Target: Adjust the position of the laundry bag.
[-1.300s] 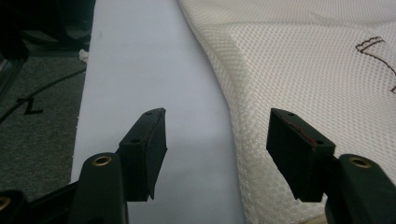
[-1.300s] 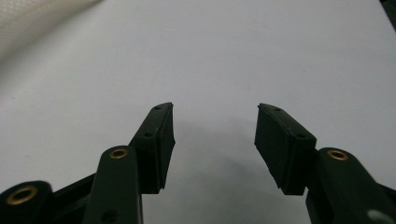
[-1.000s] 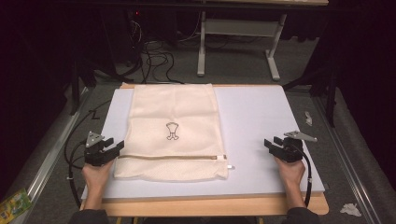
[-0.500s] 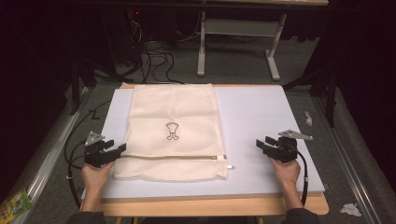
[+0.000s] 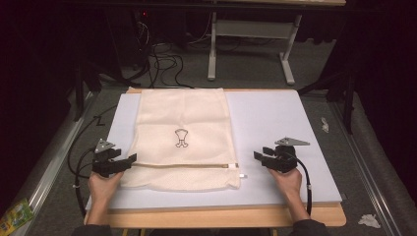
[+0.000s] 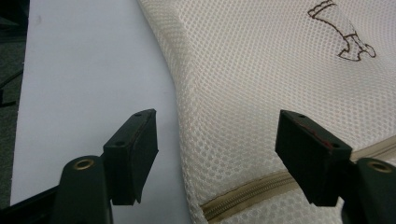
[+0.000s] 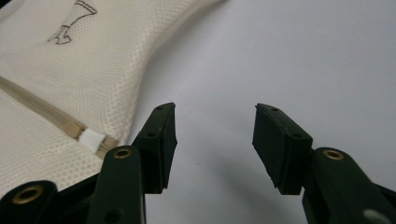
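Mesh bag [image 5: 183, 140] on the board's [image 5: 275, 123] left half.
Flanked by the left gripper [image 5: 129, 160] at its zipper [image 5: 187, 165] end, the right gripper [image 5: 256, 155] just beside the zipper pull [image 5: 242, 175].

Mesh bag [image 5: 183, 142] lies flat on the left half of the counter [image 5: 275, 118], low enough to pass over. Right half of the pad is bare from the bag's right edge to the far and right rims: open passage there. Narrow bare strip along the bag's left side and along the near edge. Left tongs [image 5: 129, 160] at the bag's left edge by the zipper [image 5: 187, 165], jaws just opened, nothing pinched. Right tongs [image 5: 259, 153] over bare pad, near the white zipper tab [image 5: 242, 175], gap free.
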Demonstrator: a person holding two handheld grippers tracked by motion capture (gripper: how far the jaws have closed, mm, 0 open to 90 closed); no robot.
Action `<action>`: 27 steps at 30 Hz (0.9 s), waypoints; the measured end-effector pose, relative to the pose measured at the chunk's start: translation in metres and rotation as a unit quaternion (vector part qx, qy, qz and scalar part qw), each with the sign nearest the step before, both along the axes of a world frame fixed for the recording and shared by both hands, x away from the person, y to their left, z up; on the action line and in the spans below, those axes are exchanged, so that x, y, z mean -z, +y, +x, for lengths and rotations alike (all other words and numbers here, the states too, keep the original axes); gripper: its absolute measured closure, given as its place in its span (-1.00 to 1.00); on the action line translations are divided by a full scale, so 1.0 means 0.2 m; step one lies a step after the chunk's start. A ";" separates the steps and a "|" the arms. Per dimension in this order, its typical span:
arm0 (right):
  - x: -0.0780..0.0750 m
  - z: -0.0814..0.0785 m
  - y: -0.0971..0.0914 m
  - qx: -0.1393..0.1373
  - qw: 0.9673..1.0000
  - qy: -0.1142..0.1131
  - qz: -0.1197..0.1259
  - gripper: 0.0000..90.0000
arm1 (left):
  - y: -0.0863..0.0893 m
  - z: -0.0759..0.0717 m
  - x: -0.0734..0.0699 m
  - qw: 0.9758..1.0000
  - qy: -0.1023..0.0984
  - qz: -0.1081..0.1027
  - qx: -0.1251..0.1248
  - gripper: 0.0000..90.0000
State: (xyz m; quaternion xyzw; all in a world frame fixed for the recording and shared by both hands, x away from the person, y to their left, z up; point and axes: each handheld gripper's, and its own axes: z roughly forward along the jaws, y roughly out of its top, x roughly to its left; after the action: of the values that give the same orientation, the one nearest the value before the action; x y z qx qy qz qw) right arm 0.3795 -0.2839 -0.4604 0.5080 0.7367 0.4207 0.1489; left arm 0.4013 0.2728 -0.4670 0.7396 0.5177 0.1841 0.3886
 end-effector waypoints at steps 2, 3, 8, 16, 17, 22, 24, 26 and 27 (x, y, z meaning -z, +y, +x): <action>0.00 0.00 0.03 -0.008 1.000 0.001 -0.002 0.11 | 0.00 0.00 0.01 1.000 0.004 -0.002 -0.004 -0.37; 0.00 0.00 0.04 -0.011 1.000 0.003 -0.003 0.11 | 0.00 0.00 0.01 1.000 0.004 -0.002 -0.004 -0.38; 0.02 0.02 0.12 -0.027 1.000 0.011 -0.007 0.11 | -0.01 0.01 0.02 1.000 0.018 0.006 -0.003 -0.38; 0.02 0.05 0.24 -0.057 0.998 0.022 -0.008 0.08 | -0.03 0.03 0.02 1.000 0.024 0.014 -0.001 -0.38; 0.02 0.05 0.24 -0.057 0.998 0.022 -0.008 0.08 | -0.03 0.03 0.02 1.000 0.024 0.014 -0.001 -0.38; 0.02 0.08 0.32 -0.071 0.997 0.036 -0.012 0.03 | -0.06 0.04 0.04 1.000 0.029 0.010 0.001 -0.38; 0.02 0.09 0.34 -0.073 0.996 0.042 -0.014 0.03 | -0.07 0.05 0.04 1.000 0.029 0.011 0.002 -0.38; 0.03 0.10 0.38 -0.076 0.996 0.049 -0.020 0.02 | -0.08 0.05 0.04 0.999 0.031 0.015 0.000 -0.37; 0.03 0.11 0.39 -0.074 0.996 0.052 -0.020 0.02 | -0.09 0.06 0.04 0.999 0.033 0.015 0.000 -0.37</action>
State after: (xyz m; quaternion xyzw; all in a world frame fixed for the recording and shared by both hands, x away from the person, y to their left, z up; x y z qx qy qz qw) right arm 0.4018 -0.2052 -0.4668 0.4701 0.7874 0.3886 0.0889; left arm 0.4131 0.2554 -0.4751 0.7510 0.5277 0.1669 0.3602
